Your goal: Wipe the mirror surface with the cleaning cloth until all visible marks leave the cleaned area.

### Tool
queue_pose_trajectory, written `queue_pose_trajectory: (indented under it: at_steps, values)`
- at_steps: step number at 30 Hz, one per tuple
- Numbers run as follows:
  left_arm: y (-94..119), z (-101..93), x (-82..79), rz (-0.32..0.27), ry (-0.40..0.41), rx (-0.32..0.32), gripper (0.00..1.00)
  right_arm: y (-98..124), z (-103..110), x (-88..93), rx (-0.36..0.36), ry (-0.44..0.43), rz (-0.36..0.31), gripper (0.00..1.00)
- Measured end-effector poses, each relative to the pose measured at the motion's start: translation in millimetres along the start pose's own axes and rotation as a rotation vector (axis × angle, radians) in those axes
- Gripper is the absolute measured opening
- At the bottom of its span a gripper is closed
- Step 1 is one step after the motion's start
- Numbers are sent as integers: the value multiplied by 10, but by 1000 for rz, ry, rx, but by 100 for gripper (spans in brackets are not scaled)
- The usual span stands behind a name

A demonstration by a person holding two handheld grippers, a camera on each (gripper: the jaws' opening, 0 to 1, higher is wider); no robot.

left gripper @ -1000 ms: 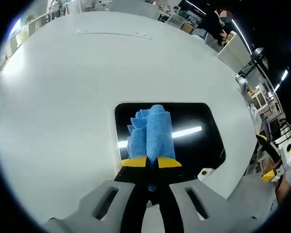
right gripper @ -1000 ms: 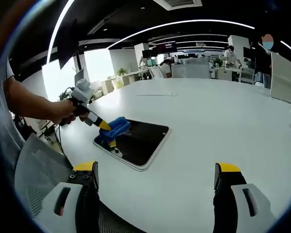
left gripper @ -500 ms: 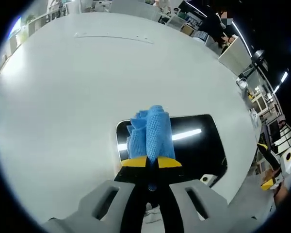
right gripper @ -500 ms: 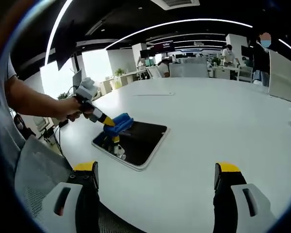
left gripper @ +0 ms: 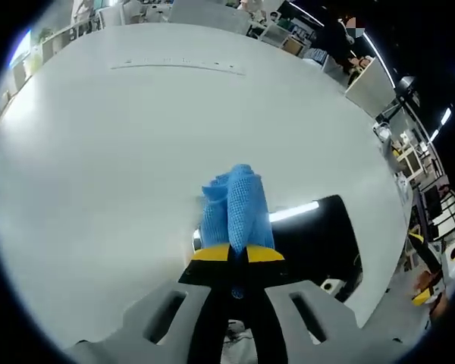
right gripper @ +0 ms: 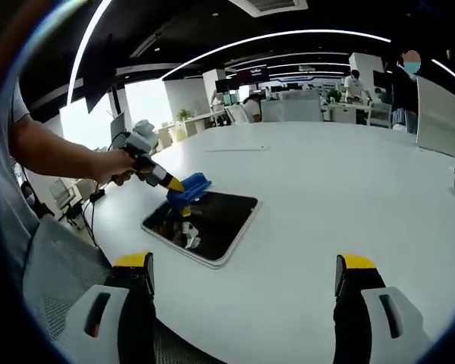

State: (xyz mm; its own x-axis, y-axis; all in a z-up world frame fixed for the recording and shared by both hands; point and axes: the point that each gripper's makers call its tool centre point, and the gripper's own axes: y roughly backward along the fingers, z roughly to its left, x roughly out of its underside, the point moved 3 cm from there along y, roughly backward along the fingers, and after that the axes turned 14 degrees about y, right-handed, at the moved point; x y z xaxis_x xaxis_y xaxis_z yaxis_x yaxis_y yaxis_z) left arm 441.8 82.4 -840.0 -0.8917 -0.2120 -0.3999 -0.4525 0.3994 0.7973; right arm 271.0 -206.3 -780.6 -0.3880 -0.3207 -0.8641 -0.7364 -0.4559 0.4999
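Clamping a bunched blue cleaning cloth (left gripper: 233, 214), left hand-held gripper (left gripper: 236, 254) overhangs the dark mirror (right gripper: 205, 224).

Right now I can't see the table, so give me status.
Left tongs shut on blue cloth, at mirror's far edge. Right tongs open, clear of it. Nothing blocking.

- The left gripper (left gripper: 238, 254) has two black jaws with yellow tips, set on pale grey moulded shoulders with dark slots.
- The right gripper (right gripper: 244, 274) has the same build: black jaws capped yellow, grey housings with slotted recesses.
- The person's hand (right gripper: 115, 168) leads up a bare forearm to a short white sleeve (right gripper: 15, 114).
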Motion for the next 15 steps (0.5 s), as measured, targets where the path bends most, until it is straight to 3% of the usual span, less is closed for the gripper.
queue_pose_trajectory:
  at_steps: [15]
  values:
    - [-61, 1, -96, -7, -22, 1, 2, 3, -3, -2, 2, -8, 0, 99]
